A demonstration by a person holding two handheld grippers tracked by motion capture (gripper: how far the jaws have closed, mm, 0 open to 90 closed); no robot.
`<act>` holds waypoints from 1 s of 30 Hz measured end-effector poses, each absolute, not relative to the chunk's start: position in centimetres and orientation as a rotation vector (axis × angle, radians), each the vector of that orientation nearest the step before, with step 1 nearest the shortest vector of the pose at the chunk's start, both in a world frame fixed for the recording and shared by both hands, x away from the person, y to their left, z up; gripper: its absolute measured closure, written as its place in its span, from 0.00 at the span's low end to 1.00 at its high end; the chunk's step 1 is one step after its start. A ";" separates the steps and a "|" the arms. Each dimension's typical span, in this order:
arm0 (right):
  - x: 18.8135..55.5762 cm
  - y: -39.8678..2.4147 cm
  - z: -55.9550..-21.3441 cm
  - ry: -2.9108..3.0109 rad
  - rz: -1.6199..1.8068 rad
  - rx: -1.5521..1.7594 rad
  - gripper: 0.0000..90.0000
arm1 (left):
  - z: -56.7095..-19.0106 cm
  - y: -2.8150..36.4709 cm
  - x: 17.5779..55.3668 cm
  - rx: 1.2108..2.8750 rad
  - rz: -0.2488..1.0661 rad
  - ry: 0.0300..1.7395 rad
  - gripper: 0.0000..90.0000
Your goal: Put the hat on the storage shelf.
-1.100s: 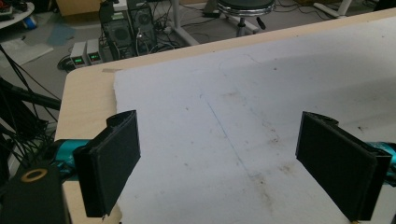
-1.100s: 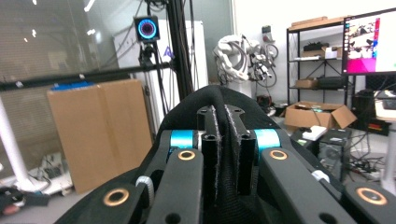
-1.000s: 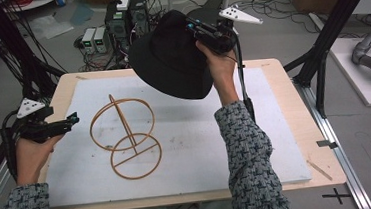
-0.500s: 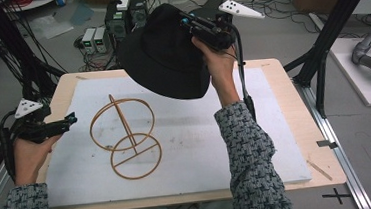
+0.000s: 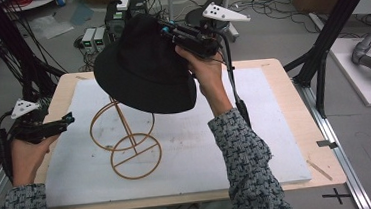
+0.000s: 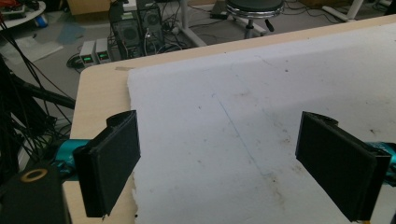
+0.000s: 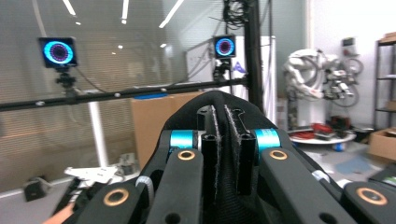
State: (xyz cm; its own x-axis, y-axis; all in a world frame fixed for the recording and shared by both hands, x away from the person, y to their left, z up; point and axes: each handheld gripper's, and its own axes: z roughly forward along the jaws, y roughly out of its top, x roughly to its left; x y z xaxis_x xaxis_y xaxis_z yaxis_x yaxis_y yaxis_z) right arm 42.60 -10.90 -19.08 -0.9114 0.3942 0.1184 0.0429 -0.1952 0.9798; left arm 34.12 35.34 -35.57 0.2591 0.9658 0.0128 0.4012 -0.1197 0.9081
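Note:
A black brimmed hat (image 5: pixel 143 67) hangs in the air over the top ring of a thin wooden wire-like stand (image 5: pixel 126 139) that rests on the white mat (image 5: pixel 257 144). My right gripper (image 5: pixel 167 31) is shut on the hat's brim, and in the right gripper view the black fabric (image 7: pixel 223 140) is pinched between its two jaws. My left gripper (image 5: pixel 67 120) is held at the table's left edge, away from the stand. Its jaws stand wide open in the left gripper view, with just the mat (image 6: pixel 243 116) between the pads (image 6: pixel 114 158).
The mat lies on a light wooden table (image 5: pixel 299 110). Black frame posts (image 5: pixel 328 28) rise at the right and left of the table. Computer boxes and cables (image 5: pixel 116 19) sit on the floor behind.
The right hand has carried the hat leftward and higher, bringing it over the stand's top ring. The left hand has stayed where it was.

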 end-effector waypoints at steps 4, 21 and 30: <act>41.9 -10.3 -19.0 1.845 2.236 0.467 0.96 | -35.6 35.6 34.0 1.672 0.834 1.281 0.16; 39.6 -7.6 -19.2 1.965 2.287 0.302 0.95 | -35.6 36.3 33.9 1.663 0.838 1.293 0.16; 38.3 -6.1 -19.5 2.040 2.284 0.185 0.95 | -35.6 36.5 33.8 1.658 0.842 1.298 0.16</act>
